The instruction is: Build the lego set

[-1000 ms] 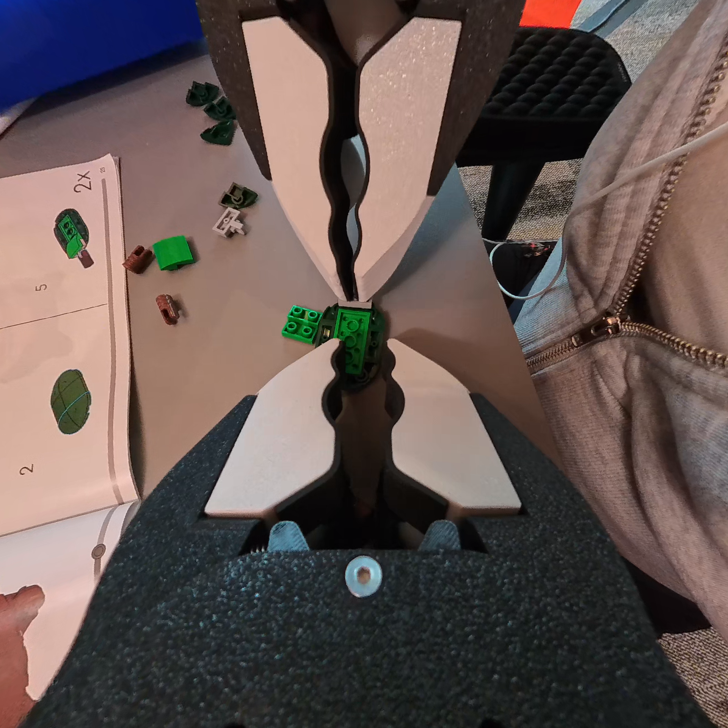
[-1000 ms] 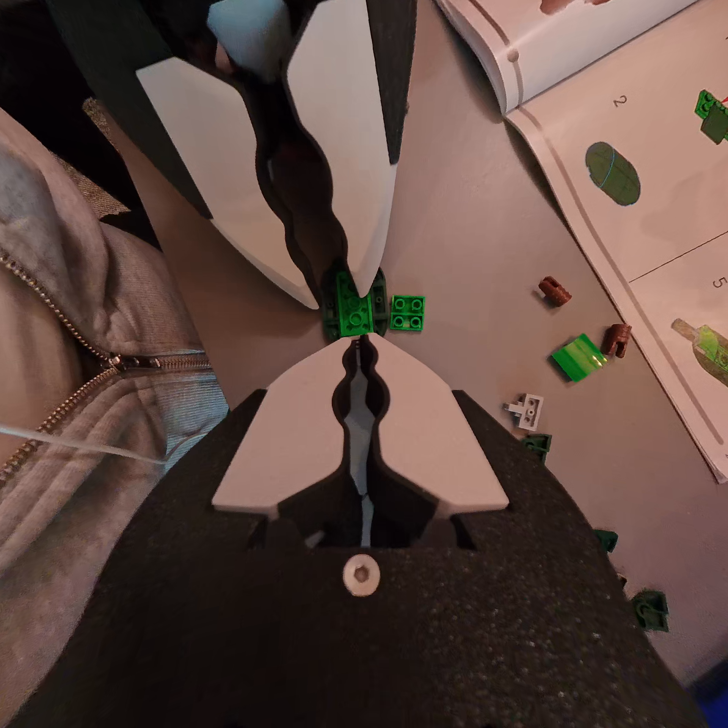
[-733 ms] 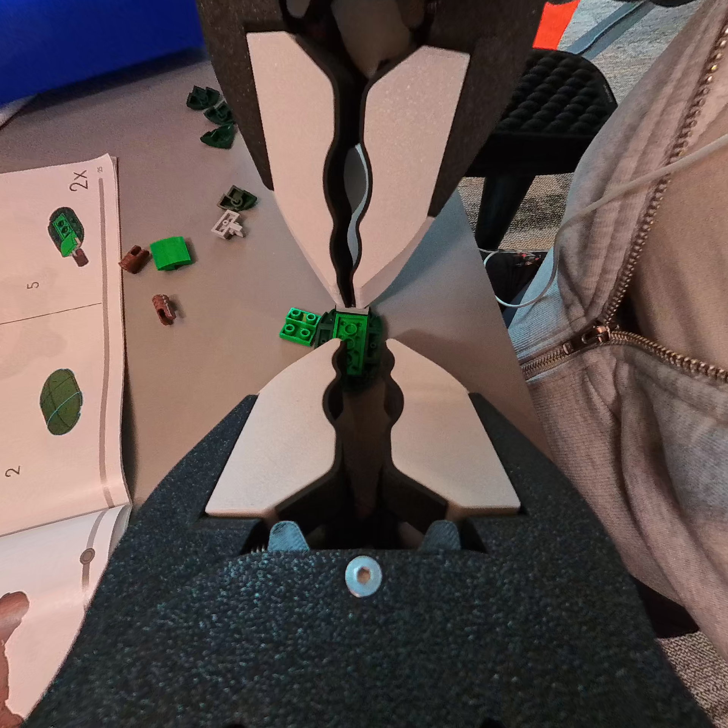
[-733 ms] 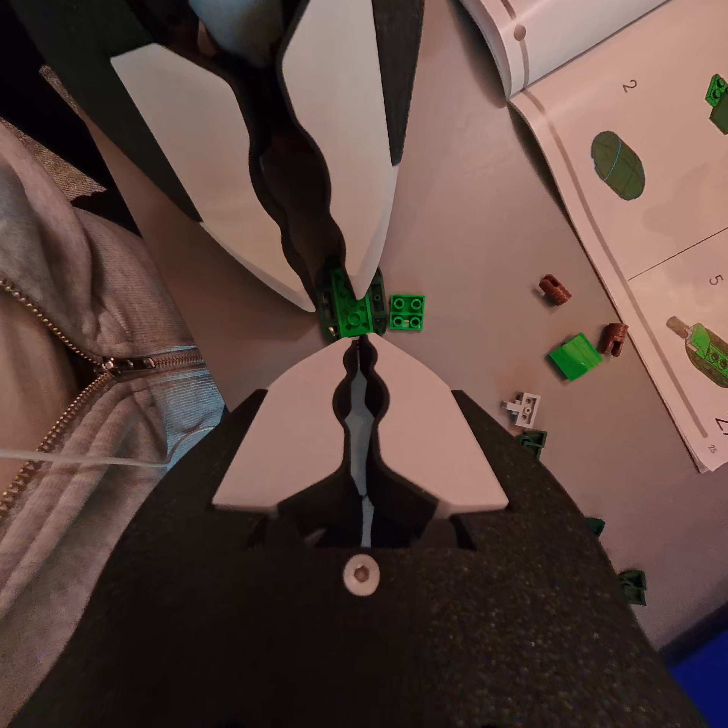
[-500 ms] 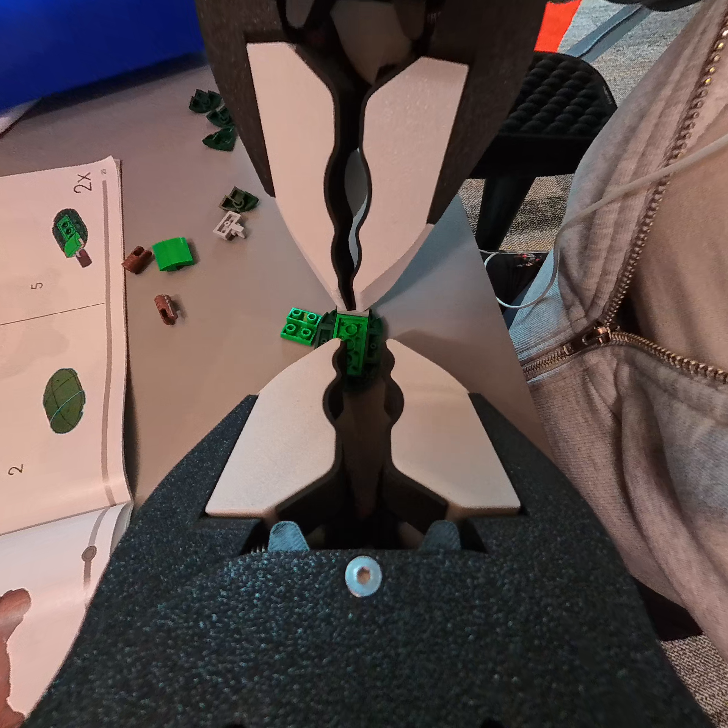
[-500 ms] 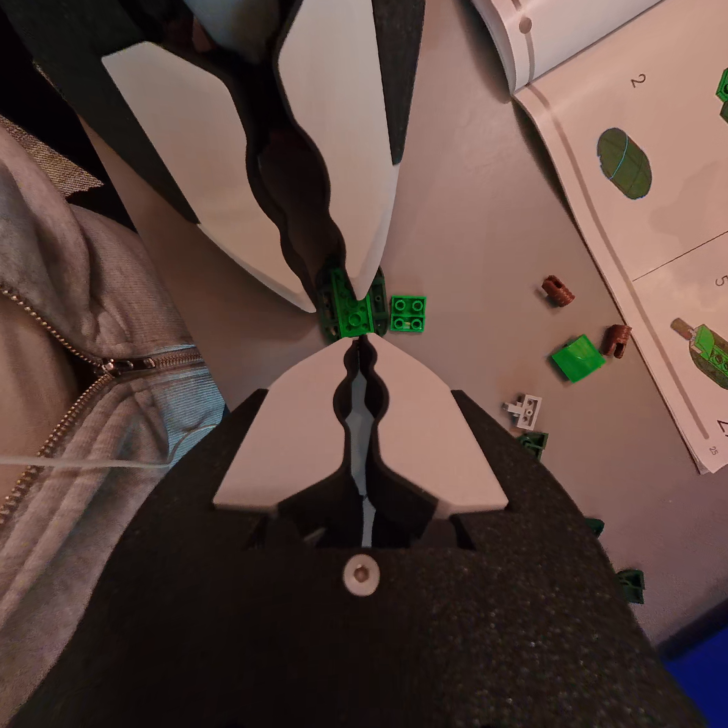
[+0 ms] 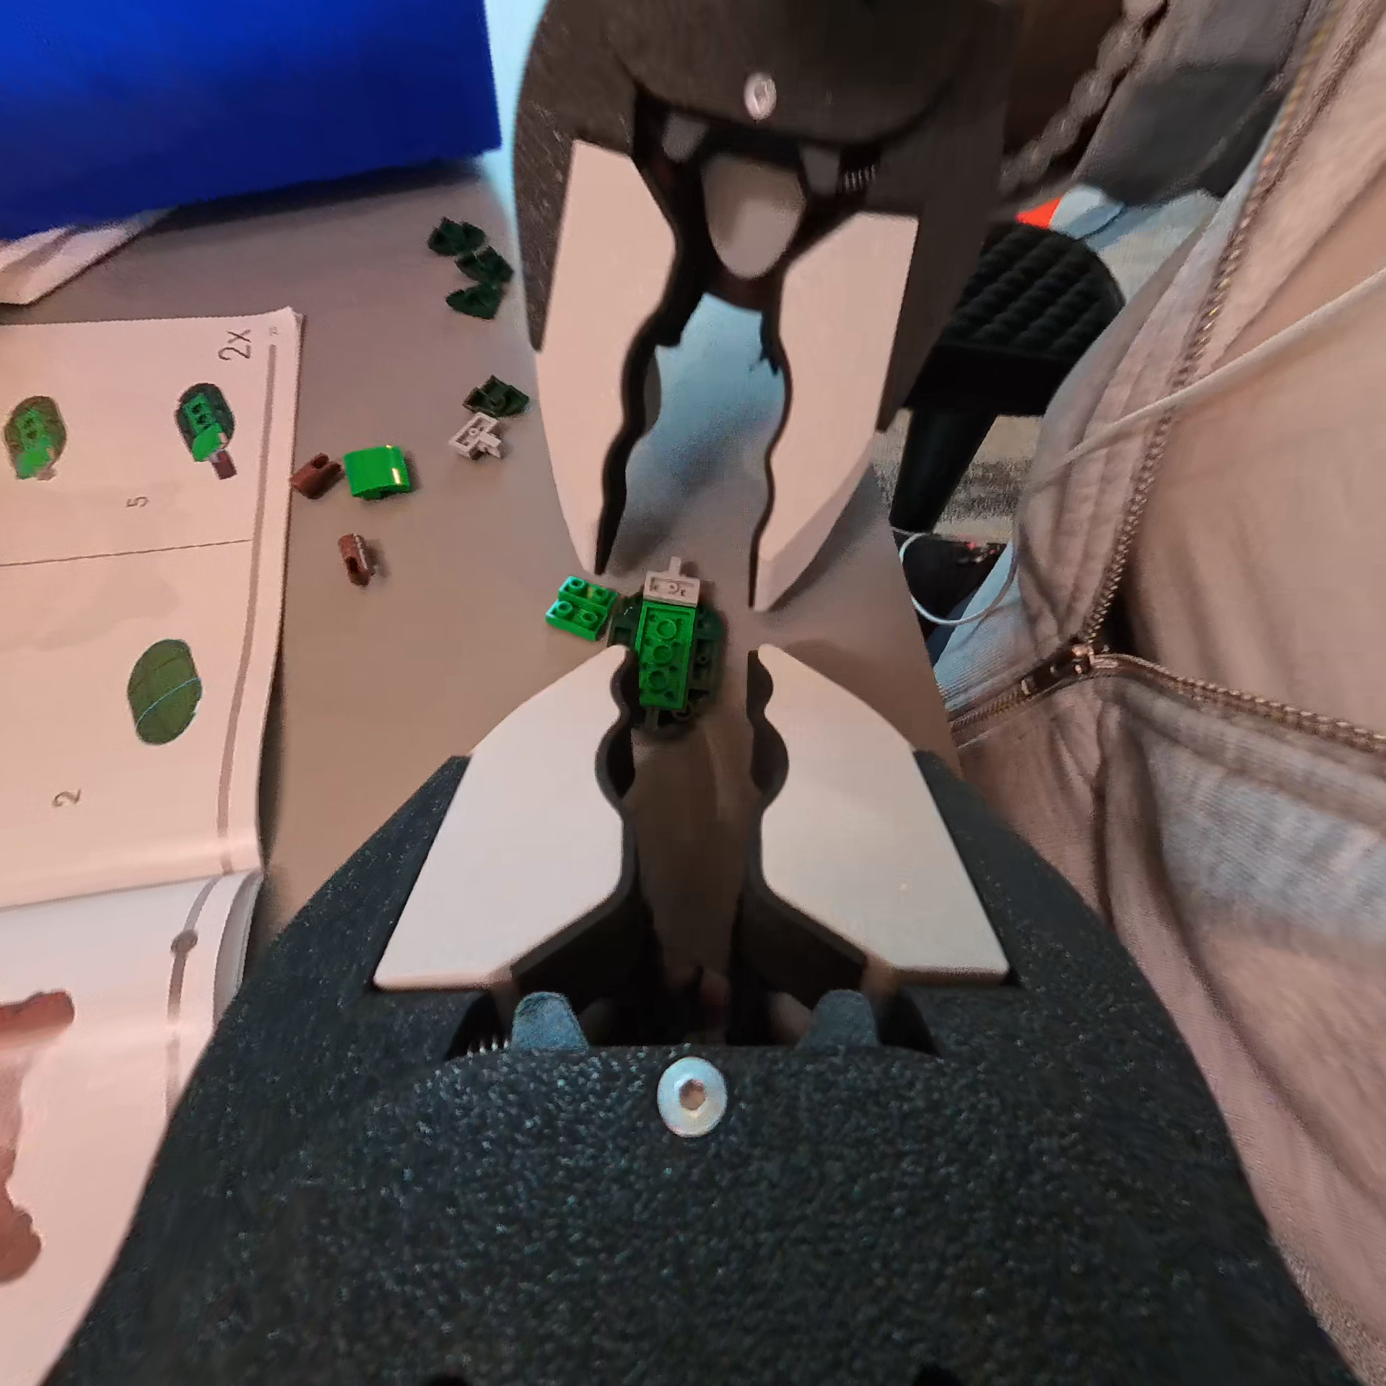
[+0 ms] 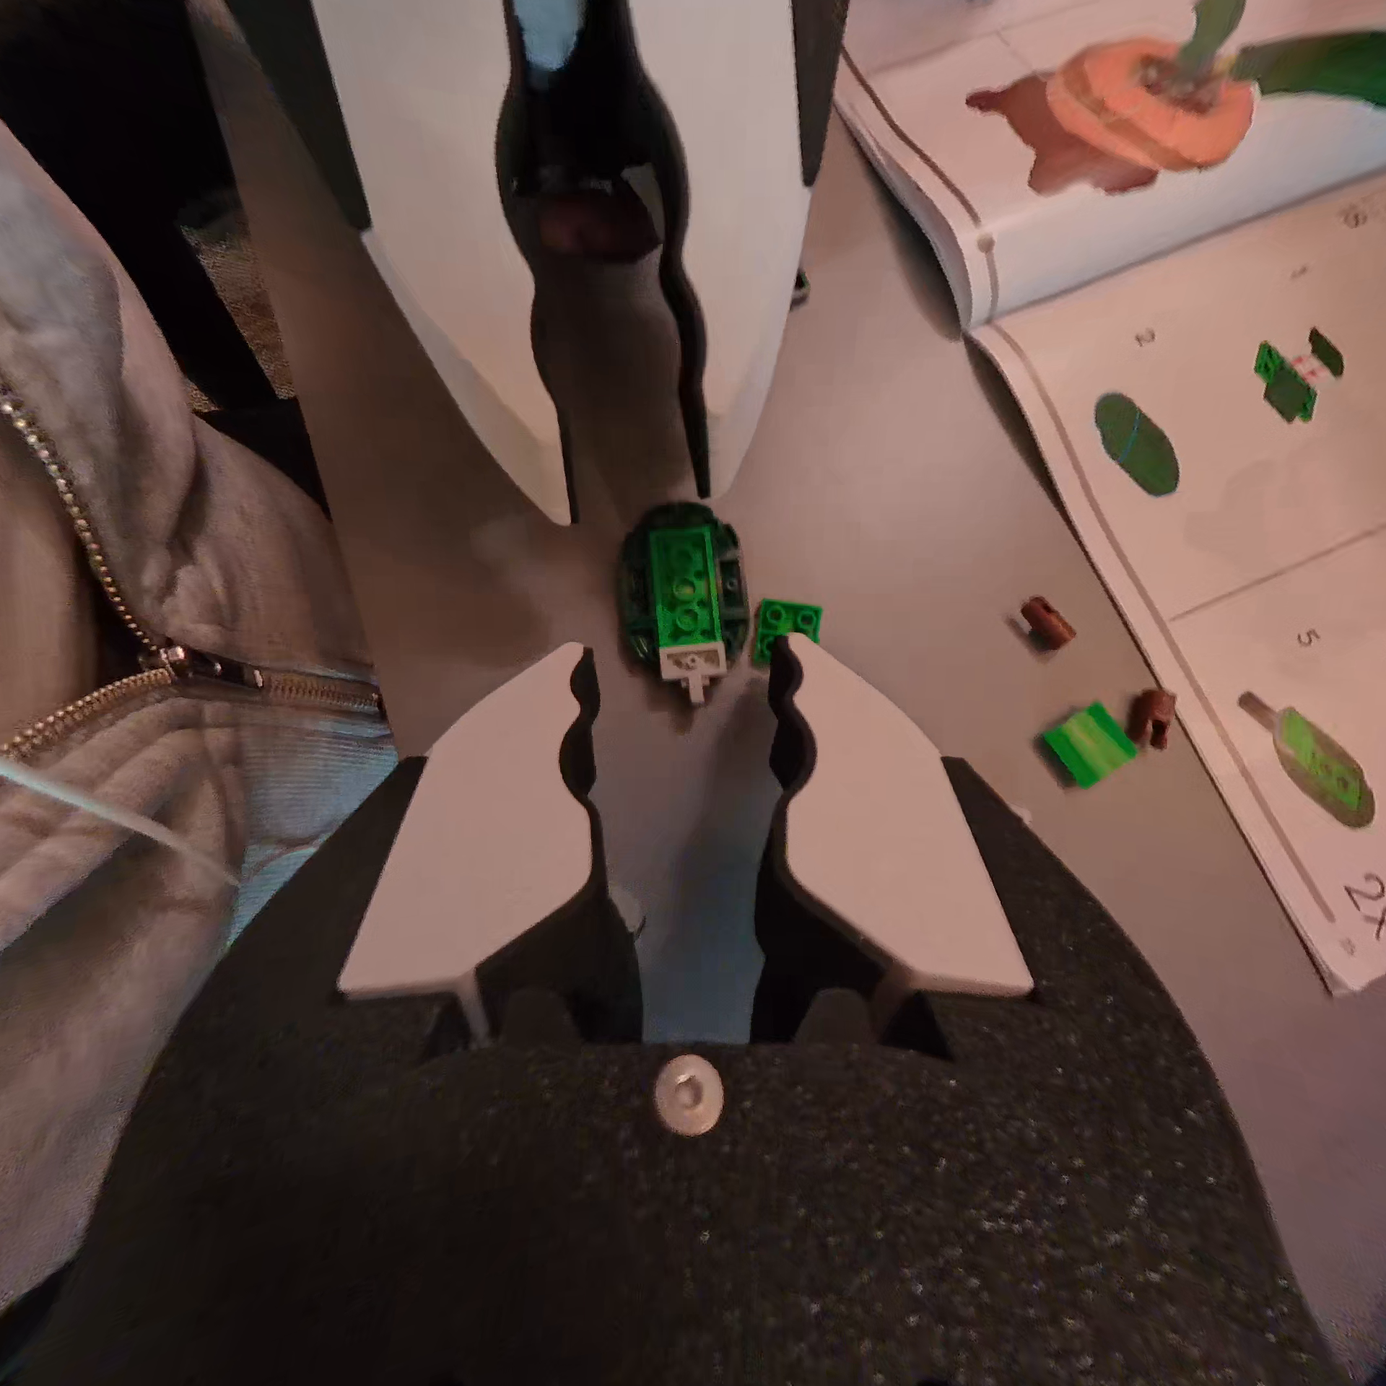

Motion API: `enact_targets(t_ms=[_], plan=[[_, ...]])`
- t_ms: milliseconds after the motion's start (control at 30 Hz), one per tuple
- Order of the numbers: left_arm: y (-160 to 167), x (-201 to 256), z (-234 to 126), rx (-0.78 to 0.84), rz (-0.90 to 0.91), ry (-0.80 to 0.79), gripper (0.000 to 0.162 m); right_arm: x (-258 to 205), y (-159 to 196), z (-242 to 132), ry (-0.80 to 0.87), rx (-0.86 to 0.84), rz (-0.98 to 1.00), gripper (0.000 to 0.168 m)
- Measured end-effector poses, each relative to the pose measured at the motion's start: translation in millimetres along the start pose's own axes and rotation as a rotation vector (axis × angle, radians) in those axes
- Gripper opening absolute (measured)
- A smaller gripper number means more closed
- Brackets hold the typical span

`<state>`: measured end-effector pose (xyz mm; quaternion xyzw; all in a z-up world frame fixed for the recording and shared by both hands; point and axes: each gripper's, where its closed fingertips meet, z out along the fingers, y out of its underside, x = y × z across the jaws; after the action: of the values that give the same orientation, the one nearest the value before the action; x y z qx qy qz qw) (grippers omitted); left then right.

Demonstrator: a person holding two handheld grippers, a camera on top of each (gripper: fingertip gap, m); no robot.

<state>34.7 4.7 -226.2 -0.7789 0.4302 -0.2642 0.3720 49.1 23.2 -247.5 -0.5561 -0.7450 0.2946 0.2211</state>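
Left tongs (image 7: pixel 686 656) and right tongs (image 8: pixel 679 649) both apart, facing; green lego assembly (image 7: pixel 670 651) free on worktop (image 7: pixel 420 675) between.

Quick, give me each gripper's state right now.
Left gripper: open, holding nothing; the green leaf assembly lies on the table between its fingertips.
Right gripper: open, holding nothing.
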Motion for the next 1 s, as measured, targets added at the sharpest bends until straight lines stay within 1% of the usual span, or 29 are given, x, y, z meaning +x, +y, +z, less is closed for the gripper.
enact_targets(t_ms=[200,367,467,533,600,667,700,767,833,933,1000], plan=[[-2.8,-1.3,-22.6,0.076,-0.064,-0.073,0.028,1.3,-4.8,11.6,0.0,0.006,-0.052,0.043],[-6.8,1.1,-33.7,0.157,-0.132,-0.108,0.03,-0.6,-16.5,14.8,-0.02,0.015,-0.149,0.041],[-12.5,3.4,-39.9,0.224,-0.177,-0.11,0.031,0.7,-14.1,19.8,-0.048,-0.028,-0.164,0.039],[-16.9,3.4,-43.8,0.274,-0.223,-0.112,0.037,-1.1,-12.6,20.5,-0.099,-0.052,-0.131,0.033],[-20.8,-0.1,-47.8,0.329,-0.306,-0.126,0.045,-0.9,-11.7,20.8,-0.125,-0.066,-0.116,0.033],[-24.0,-9.9,-54.0,0.414,-0.457,-0.154,0.057,3.7,-12.6,19.3,-0.102,-0.057,-0.151,0.032],[-24.9,-15.1,-57.6,0.467,-0.555,-0.156,0.06,4.9,-16.3,16.3,-0.098,-0.037,-0.163,0.032],[-21.5,-24.7,-62.2,0.554,-0.751,-0.142,0.055,6.6,-31.9,6.9,-0.085,0.023,-0.188,0.032],[-17.6,-26.0,-59.6,0.601,-0.88,-0.085,0.046,6.4,-51.5,-3.5,-0.055,0.082,-0.26,0.032],[-19.3,-17.0,-47.0,0.584,-0.941,0.017,0.044,2.7,-72.0,-11.3,-0.009,0.1,-0.395,0.032],[-28.2,-10.9,-43.3,0.599,-0.939,0.083,0.037,-1.2,-79.1,-11.9,0.014,0.091,-0.475,0.032]])
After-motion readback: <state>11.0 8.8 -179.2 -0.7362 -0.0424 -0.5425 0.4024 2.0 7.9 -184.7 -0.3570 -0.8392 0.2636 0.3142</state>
